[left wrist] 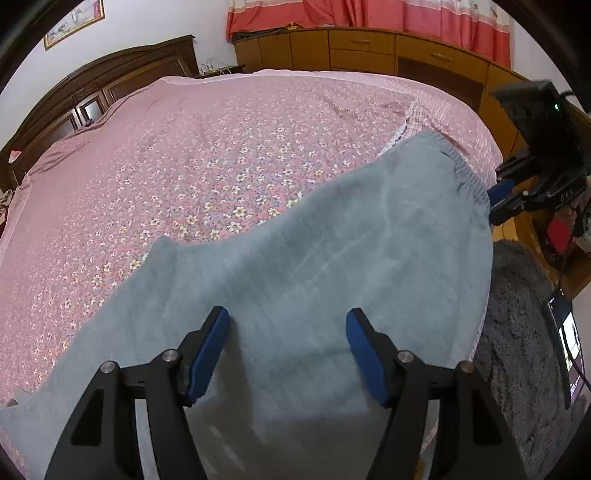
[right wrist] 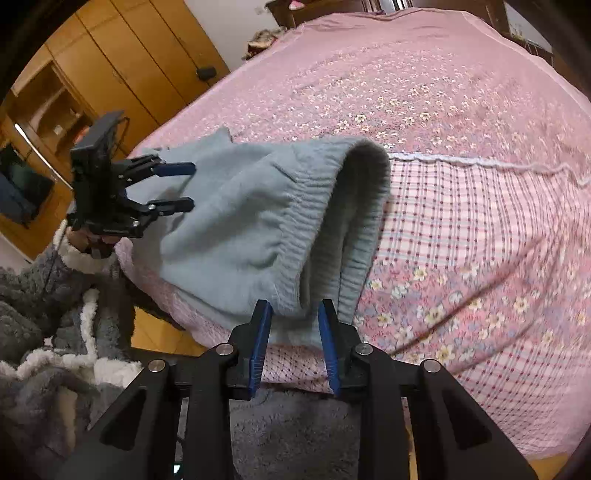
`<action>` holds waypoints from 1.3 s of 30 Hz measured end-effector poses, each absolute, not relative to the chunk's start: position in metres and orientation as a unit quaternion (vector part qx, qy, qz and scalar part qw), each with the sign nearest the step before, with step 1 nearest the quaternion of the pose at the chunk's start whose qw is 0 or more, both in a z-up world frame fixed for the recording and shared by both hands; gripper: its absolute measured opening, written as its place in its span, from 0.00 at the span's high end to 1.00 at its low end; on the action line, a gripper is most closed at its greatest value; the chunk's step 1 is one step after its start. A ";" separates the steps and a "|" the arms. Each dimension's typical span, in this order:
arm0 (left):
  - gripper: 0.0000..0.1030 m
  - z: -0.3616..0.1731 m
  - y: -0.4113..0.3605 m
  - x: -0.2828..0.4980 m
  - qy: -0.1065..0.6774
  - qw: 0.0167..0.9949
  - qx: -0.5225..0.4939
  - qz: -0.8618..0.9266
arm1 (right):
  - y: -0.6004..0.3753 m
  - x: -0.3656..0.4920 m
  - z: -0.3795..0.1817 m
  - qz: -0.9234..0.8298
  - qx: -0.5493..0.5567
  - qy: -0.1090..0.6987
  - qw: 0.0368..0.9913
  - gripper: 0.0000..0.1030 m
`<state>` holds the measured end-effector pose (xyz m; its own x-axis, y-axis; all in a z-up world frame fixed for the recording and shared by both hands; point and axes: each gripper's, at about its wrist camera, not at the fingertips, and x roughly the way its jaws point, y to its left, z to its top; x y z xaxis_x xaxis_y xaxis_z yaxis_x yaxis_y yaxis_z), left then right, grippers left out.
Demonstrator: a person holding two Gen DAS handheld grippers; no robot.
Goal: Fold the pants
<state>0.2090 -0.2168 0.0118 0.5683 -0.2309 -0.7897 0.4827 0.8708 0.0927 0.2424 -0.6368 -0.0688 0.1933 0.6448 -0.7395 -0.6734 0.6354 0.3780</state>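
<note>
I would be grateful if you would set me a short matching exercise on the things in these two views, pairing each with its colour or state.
Things:
1. pants
2. bedspread
3. left claw
4. curtain

Descriptions:
A. pink with small flowers
B. coral red, hanging above the wooden cabinets
C. pale blue-grey, lying on the bed
D. wide open, nothing pinched between its blue pads

Pairs: 1-C, 2-A, 3-D, 4-B
</note>
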 end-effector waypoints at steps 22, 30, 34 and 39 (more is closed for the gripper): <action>0.32 0.005 -0.207 0.203 0.428 0.871 0.147 -0.193 | -0.643 0.234 -0.078 0.429 -0.080 0.471 0.767 0.93; 0.32 0.004 -0.204 0.197 0.425 0.871 0.153 -0.190 | -0.655 0.226 -0.030 0.434 -0.052 0.426 0.792 0.90; 0.32 0.001 -0.204 0.196 0.424 0.874 0.151 -0.184 | -0.630 0.229 -0.006 0.487 0.006 0.373 0.790 0.90; 0.32 0.000 -0.205 0.195 0.427 0.873 0.154 -0.177 | -0.615 0.282 -0.067 0.433 0.018 0.476 0.765 0.92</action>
<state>0.1945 -0.2053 0.0002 0.5731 -0.1785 -0.7998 0.4411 0.8897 0.1175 0.2815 -0.6147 -0.0667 0.1720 0.6807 -0.7120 -0.6459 0.6237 0.4402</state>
